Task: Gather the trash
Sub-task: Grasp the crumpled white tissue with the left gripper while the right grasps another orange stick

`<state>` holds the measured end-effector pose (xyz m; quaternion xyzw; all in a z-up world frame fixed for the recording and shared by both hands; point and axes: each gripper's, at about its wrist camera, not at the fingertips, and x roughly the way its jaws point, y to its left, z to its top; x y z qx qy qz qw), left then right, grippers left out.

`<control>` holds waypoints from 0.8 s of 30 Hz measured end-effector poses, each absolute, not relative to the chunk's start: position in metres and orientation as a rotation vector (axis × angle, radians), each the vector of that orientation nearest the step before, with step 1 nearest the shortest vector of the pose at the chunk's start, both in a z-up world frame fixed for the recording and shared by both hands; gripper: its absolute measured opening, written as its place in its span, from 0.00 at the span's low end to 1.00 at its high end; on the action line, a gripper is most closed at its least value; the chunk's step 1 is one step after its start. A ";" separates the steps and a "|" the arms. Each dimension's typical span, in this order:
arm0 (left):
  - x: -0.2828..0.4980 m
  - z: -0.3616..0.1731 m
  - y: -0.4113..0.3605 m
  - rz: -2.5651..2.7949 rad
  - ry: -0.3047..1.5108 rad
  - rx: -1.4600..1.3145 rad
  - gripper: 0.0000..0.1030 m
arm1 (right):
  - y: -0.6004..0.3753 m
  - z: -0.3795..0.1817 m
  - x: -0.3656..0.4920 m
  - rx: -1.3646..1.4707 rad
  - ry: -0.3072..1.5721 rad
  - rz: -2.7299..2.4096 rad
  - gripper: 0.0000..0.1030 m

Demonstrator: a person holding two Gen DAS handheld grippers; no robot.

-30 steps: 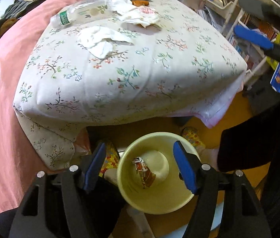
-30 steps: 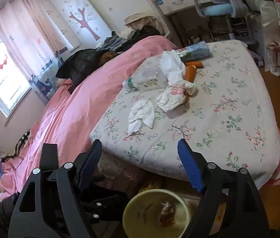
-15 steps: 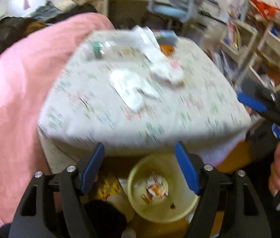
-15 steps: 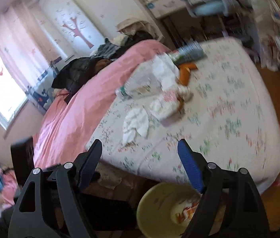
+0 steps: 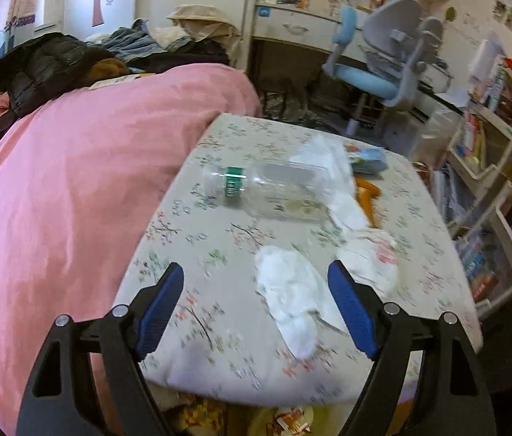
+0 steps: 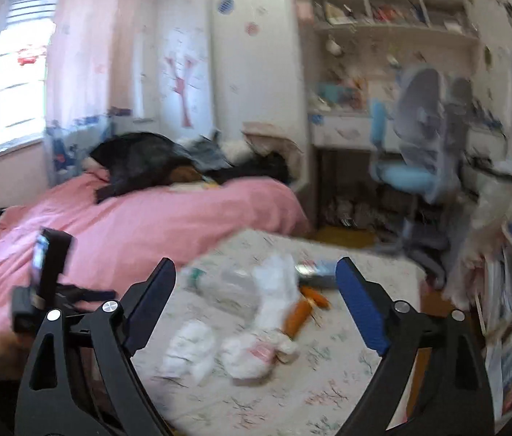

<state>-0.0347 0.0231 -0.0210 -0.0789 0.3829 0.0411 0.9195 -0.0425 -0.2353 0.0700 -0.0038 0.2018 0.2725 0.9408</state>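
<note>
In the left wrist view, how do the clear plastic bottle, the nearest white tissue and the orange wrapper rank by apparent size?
Largest to smallest:
1. clear plastic bottle
2. nearest white tissue, close to the bottle in size and nearer the camera, so this order is unsure
3. orange wrapper, partly hidden

My grippers are both black with blue pads [image 5: 159, 312]. The duvet [image 5: 74, 200] is plain pink, and the sheet [image 5: 219, 254] next to it is off-white with little pink and green flower sprigs. Trash-wise: white tissues [image 5: 292, 290], a clear bottle [image 5: 274, 190] with a green label, an orange wrapper [image 5: 366, 194], and a white bag [image 6: 252, 358] with a pink print. Desk chair [image 5: 376, 80] is light blue and grey. A black jacket [image 5: 45, 69] is on the bed.
</note>
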 end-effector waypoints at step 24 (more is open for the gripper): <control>0.009 -0.076 -0.004 0.036 0.995 -0.141 0.76 | -0.212 -0.057 0.130 0.145 0.942 0.492 0.47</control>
